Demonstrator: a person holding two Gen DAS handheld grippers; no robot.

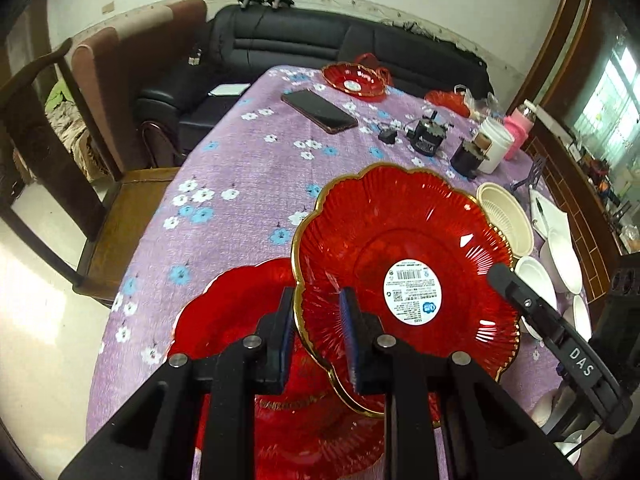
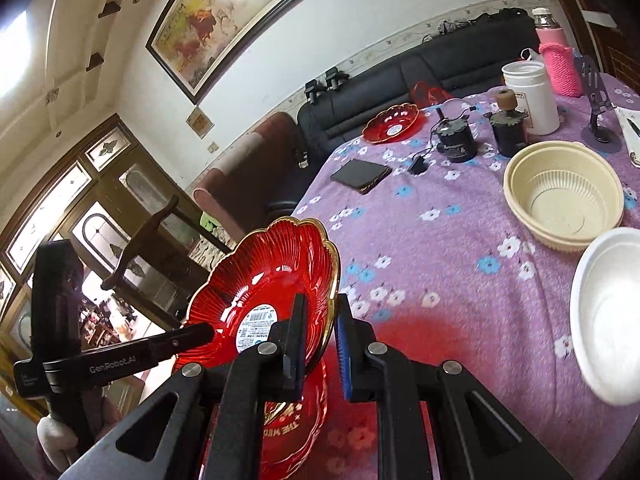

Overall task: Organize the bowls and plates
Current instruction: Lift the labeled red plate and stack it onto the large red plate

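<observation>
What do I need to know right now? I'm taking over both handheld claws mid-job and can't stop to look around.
Left claw: shut on the near rim of the red plate.
Right claw: shut on the same plate's rim; the plate is tilted and off the table.
Directly under it: a second red plate.
Far end of the table: a third red plate.
To the right: nested cream bowls and a white bowl.
Done: one plate lifted.
Left: probably set it on the plate below, fetch the far one, then sort the bowls.
</observation>
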